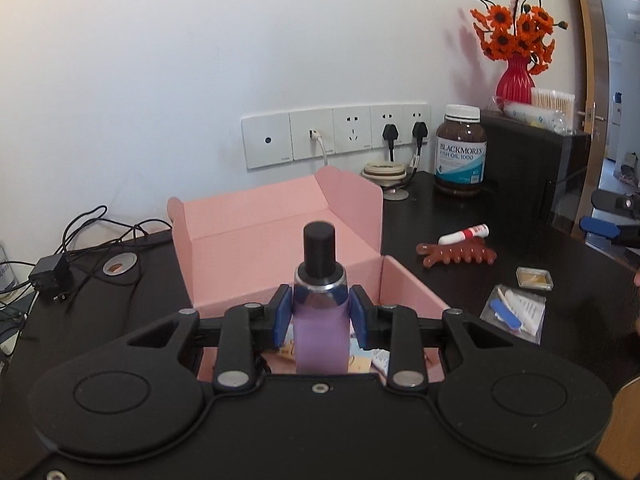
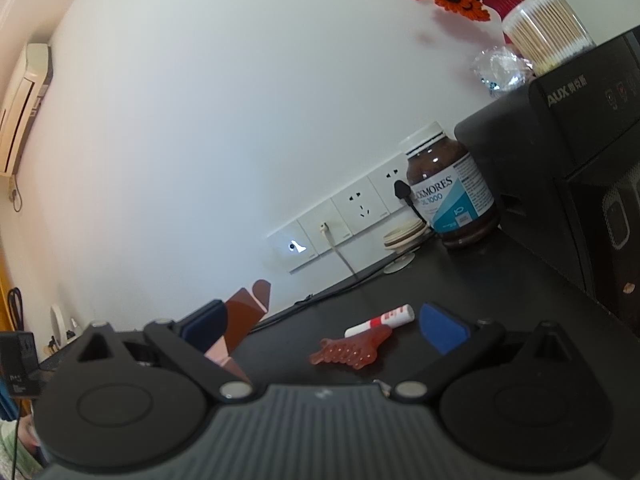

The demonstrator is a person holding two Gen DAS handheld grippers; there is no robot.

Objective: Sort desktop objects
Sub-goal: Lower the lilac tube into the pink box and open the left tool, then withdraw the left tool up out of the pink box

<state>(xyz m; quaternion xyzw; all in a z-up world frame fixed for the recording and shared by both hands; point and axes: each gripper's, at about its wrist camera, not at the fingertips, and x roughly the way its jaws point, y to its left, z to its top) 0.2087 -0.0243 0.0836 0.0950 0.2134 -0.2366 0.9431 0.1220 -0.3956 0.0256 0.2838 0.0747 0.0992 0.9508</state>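
Purple bottle (image 1: 320,332) above pink box (image 1: 276,232) rim

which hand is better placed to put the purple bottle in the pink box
Left. The left gripper is already shut on the purple bottle, directly over the open pink box. The right gripper is open, empty, facing the hair claw.

A matt lilac bottle (image 1: 321,332) carried a mirror-bright metal collar and a dull black plastic cap. Pink corrugated cardboard formed the box (image 1: 256,236). The dark counter (image 1: 460,220) showed a smooth, faintly reflective finish. A glossy brown hair clip (image 1: 456,255) looked like translucent plastic, and the amber jar (image 1: 461,150) shone under a white plastic lid and paper label.
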